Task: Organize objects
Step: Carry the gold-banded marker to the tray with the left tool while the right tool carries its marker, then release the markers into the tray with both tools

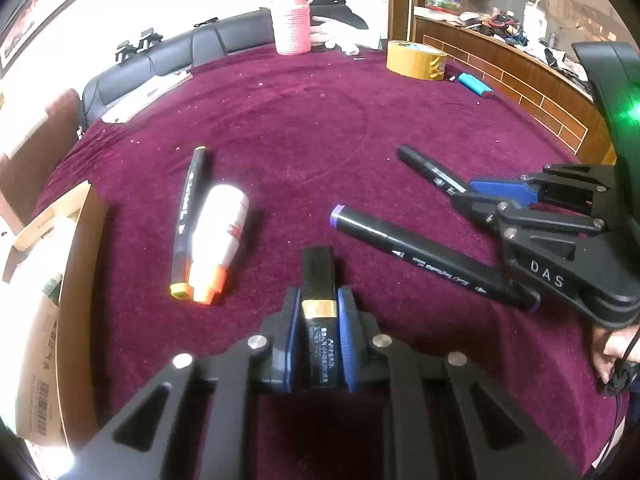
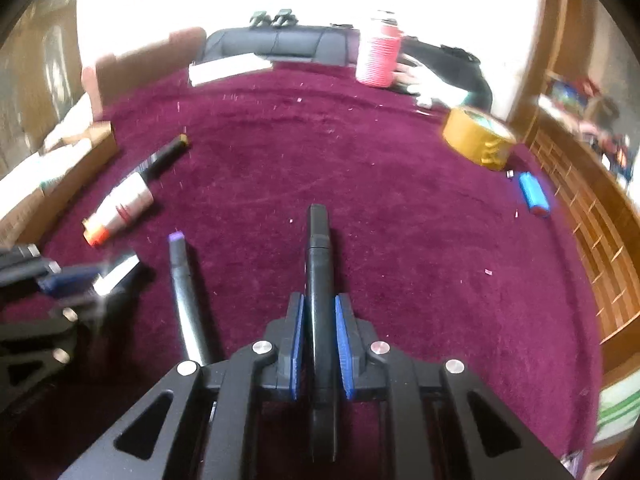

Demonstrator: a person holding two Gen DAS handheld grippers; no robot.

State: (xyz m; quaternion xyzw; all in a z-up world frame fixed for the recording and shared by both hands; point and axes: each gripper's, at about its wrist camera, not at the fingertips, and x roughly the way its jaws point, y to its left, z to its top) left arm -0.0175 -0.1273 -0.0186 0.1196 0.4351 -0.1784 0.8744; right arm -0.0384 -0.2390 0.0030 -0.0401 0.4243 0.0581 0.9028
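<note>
While left gripper [image 1: 319, 312] clamps black lipstick tube [image 1: 318, 280], right gripper [image 2: 320, 320] clamps black marker [image 2: 319, 264]; purple-capped marker [image 1: 432, 258] lies between on maroon cloth [image 1: 304, 120].

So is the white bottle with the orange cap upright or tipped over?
Tipped over. The white bottle with the orange cap lies on its side on the maroon tablecloth, alongside a black marker with an orange end.
</note>
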